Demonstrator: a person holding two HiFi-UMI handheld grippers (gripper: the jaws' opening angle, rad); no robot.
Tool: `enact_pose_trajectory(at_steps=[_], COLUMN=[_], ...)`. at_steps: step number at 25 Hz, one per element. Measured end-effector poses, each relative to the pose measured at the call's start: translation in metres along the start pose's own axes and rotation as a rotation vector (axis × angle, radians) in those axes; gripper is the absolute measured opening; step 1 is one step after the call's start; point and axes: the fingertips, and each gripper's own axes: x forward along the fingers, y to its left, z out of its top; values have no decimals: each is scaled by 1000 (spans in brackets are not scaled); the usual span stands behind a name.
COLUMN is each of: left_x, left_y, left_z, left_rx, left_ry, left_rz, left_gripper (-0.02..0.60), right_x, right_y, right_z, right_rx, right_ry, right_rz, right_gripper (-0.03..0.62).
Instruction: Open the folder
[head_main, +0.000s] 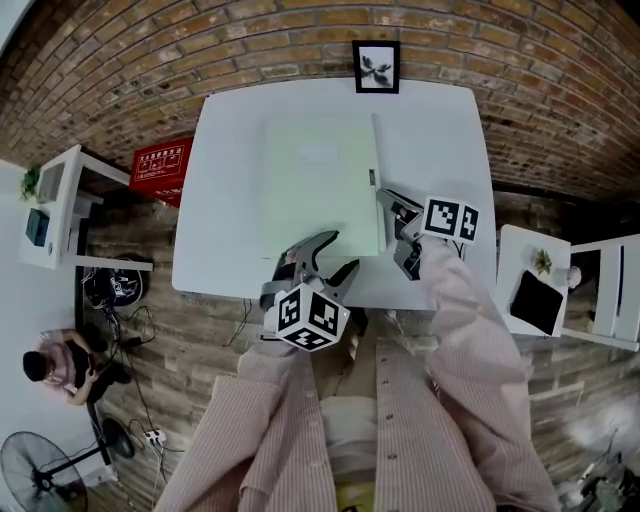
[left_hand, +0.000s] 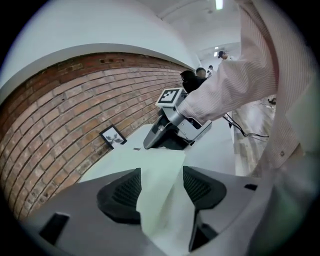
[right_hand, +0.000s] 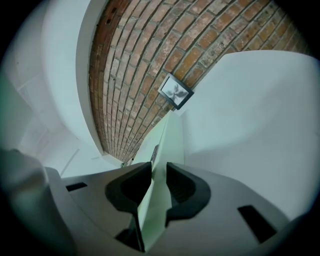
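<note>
Left gripper (head_main: 338, 252) at lower centre of head view, jaws wide apart, near corner of folder (head_main: 322, 185) between them, pads not pressing. Pale green folder lay flat mid white table (head_main: 225, 200). Right gripper (head_main: 392, 228) right of centre, jaws clamped on folder's right edge

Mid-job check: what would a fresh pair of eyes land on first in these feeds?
The pale green folder lying on the white table draws the eye first. The right tool is clamped on its right edge, while the left tool stands open at the near edge with a folder corner between its jaws. A small framed picture stands at the table's far edge, by the brick wall.
</note>
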Motion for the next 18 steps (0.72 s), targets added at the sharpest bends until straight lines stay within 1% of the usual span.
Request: enact_pose_trajectory(at_steps=[3,8,9,11,12,15,16,18], left_x=[6,16,18,21,22,26,26,26], left_y=[-6,-9,-10,-10,-11,-14,-15,-17], left_z=[-5,-8,-8,-7,-7,-4,-4,-6], left_rx=[63,129,144,172,191,271,288,293], left_ry=[27,48,51,56,57,67,72,78], left_rz=[-9,-20,-18,-14,-17,-48,-58,-67], left_gripper=[258,256,245,196,183,172,155,146], right_x=[0,-1,-2,-3,-3,-4,-4,-4], right_y=[0,0,-1,-1,-1,-2,-2,-2], right_z=[0,1,2,1,1,3,3,2], right_rx=[1,-4,-3,-3,-4,-7,-4,1], right_ry=[-15,-43,-49,-55,-57,-66,-69,-68], right_rz=[-10,-21,-22,-21,-21,-18,-17,-15], right_gripper=[97,97,97,98,97,97,97,97])
